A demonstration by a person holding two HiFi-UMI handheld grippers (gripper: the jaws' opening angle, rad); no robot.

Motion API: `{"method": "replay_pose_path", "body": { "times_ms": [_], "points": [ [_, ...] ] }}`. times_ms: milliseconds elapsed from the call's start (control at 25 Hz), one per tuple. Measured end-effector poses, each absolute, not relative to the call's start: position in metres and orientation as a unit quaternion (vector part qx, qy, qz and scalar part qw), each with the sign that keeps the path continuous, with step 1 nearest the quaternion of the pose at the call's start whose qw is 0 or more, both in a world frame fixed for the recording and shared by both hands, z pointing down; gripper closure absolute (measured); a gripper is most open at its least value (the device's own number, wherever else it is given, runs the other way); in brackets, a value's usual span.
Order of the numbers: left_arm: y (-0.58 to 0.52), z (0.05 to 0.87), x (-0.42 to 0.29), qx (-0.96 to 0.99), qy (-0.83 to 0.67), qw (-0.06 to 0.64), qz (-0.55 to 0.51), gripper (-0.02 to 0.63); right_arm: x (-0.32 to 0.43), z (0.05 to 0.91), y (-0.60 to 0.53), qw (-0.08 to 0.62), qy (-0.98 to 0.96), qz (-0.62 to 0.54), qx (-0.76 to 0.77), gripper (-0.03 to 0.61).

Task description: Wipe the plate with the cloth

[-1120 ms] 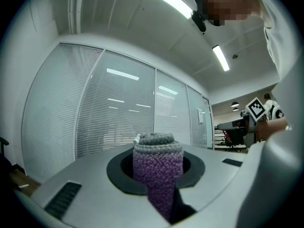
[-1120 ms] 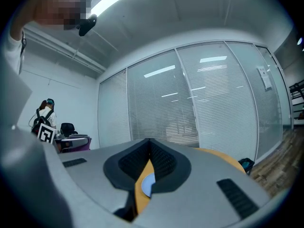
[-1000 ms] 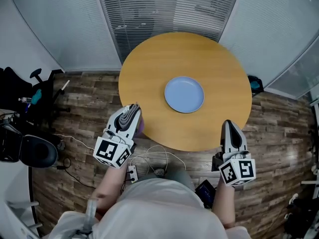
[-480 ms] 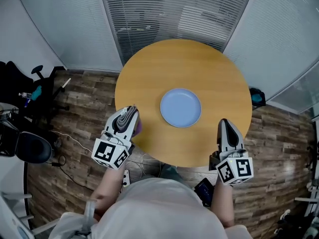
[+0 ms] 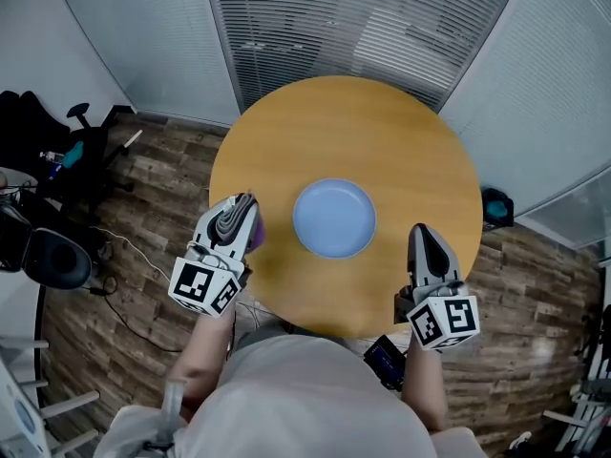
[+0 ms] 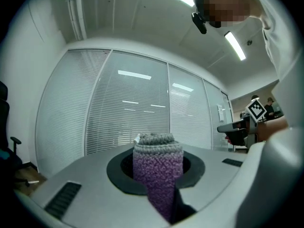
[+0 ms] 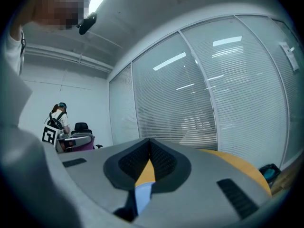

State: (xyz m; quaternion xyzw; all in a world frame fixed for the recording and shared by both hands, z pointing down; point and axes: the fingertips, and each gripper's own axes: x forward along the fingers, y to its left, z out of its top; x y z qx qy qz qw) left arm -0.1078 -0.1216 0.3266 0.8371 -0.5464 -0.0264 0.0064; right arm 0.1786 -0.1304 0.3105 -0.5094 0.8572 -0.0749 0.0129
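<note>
A light blue plate (image 5: pixel 334 218) lies near the middle of the round wooden table (image 5: pixel 401 132). My left gripper (image 5: pixel 239 210) hovers over the table's left edge, left of the plate, shut on a grey and purple knitted cloth (image 6: pixel 157 167) that sticks up between its jaws. My right gripper (image 5: pixel 423 239) is over the table's near right edge, right of the plate, shut with nothing in it. Through the slit between its jaws a sliver of the plate (image 7: pixel 142 194) and the table (image 7: pixel 148 171) shows.
Glass walls with blinds (image 5: pixel 334 17) curve round the far side of the table. Office chairs (image 5: pixel 48 256) and cables sit on the wood floor at the left. A dark bag (image 5: pixel 495 205) lies on the floor at the right.
Both grippers have moved forward from beside the table's near edge to over its rim. The plate now lies closer between them. The cloth stays gripped.
</note>
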Motion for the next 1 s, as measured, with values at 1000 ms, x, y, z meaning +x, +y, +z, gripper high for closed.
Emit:
{"method": "replay_pose_path", "body": {
  "times_ms": [1000],
  "points": [
    [-0.149, 0.349, -0.112, 0.861, -0.506, 0.006, -0.041, 0.531, 0.182, 0.398, -0.164, -0.034, 0.833, -0.137, -0.535, 0.558]
  ]
}}
